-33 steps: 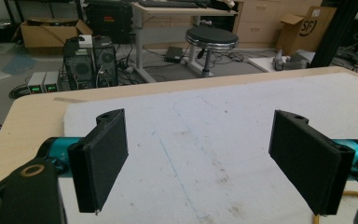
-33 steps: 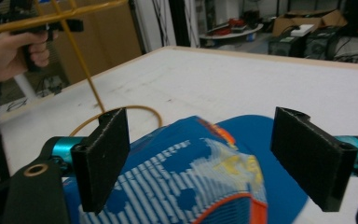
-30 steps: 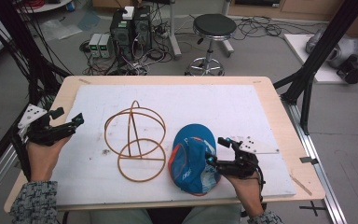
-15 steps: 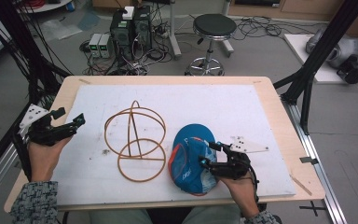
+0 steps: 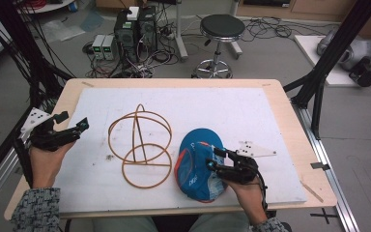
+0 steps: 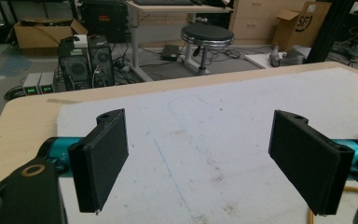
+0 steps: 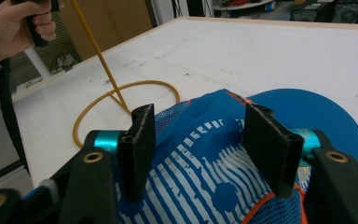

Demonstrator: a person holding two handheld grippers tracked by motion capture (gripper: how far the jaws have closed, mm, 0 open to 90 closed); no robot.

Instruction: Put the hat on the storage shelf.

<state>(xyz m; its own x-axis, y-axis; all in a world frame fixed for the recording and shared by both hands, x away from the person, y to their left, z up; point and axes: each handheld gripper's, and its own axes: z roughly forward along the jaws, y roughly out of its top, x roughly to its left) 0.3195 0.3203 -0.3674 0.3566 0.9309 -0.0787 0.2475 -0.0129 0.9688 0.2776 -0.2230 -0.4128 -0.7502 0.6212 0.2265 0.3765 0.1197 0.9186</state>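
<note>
A blue cap (image 5: 196, 163) with white print and orange trim lies on the white mat near the front edge. My right gripper (image 5: 213, 159) hovers over its right side. In the right gripper view this gripper (image 7: 204, 122) is open, its jaws straddling the cap's mesh crown (image 7: 200, 161) without pinching it. A gold wire frame (image 5: 139, 145) of joined rings stands left of the cap, one ring (image 7: 121, 95) flat on the mat. My left gripper (image 5: 72, 122) is held open at the mat's left edge, apart from the frame. Its jaws (image 6: 200, 156) stand wide with bare mat between them.
The white mat (image 5: 232, 111) covers most of the wooden table (image 5: 294, 145). Behind the table stand a black stool (image 5: 221, 26) and computer boxes (image 5: 135, 24) with cables. Black frame posts (image 5: 328, 53) rise at the right, and further posts at the left.
My right gripper has slid left from beside the cap to over its crown. The left gripper and the wire frame have stayed put.
</note>
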